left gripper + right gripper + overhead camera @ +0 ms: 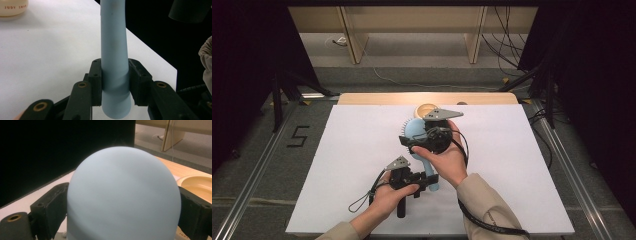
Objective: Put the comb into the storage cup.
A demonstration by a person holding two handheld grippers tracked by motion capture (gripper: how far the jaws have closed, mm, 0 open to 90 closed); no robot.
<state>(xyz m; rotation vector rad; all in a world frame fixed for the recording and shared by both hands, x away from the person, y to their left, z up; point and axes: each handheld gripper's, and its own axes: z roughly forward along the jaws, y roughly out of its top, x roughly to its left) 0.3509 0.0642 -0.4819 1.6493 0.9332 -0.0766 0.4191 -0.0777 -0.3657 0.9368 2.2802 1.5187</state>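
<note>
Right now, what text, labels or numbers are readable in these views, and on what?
"JUDY SWA": brown letters on the cream container at the top left of the left gripper view, cut off by the frame edge.
"5": dark mark on the grey floor left of the table, high view.
Small letters at the bottom right of the right gripper view, beside the blue brush: too small to read.
White print on the black wrist strap: blurred, unreadable.

Left gripper clamps the blue brush handle — white table beneath.
</note>
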